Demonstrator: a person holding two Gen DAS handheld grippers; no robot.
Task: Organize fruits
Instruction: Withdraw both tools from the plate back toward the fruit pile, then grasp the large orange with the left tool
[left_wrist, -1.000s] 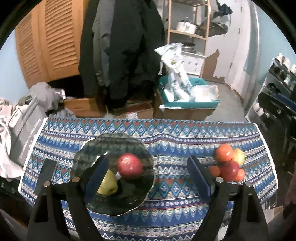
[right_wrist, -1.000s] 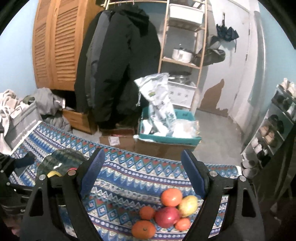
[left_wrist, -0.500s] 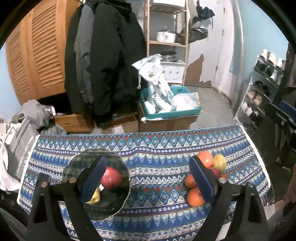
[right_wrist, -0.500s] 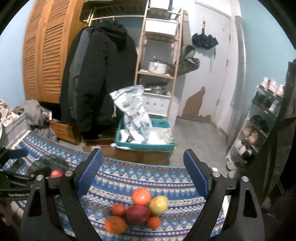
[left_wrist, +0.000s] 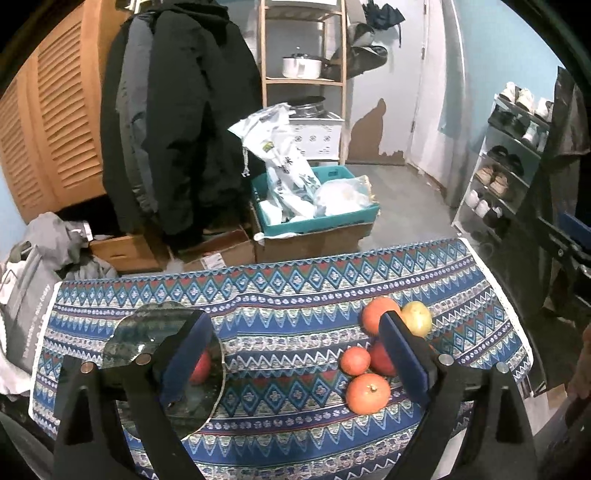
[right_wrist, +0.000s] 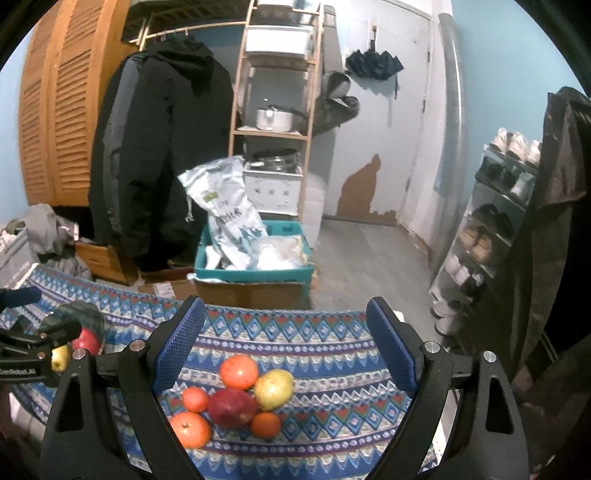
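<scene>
On the patterned tablecloth a dark glass plate lies at the left. It holds a red apple, half hidden behind my left finger, and a yellow-green apple. A pile of fruit lies at the right: oranges, a red apple and a yellow apple. My left gripper hovers above the cloth between plate and pile, its jaws opening with nothing between them. My right gripper stands open and empty above the pile.
Beyond the table's far edge stands a teal crate of bags on cardboard boxes. Dark coats hang at the left by louvred doors. A shoe rack lines the right wall. Grey bags lie off the table's left end.
My left gripper has drawn back from the plate and shifted right, its jaws wider; the pile now sits by its right finger. My right gripper has pulled back and widened, the pile centred below it.
</scene>
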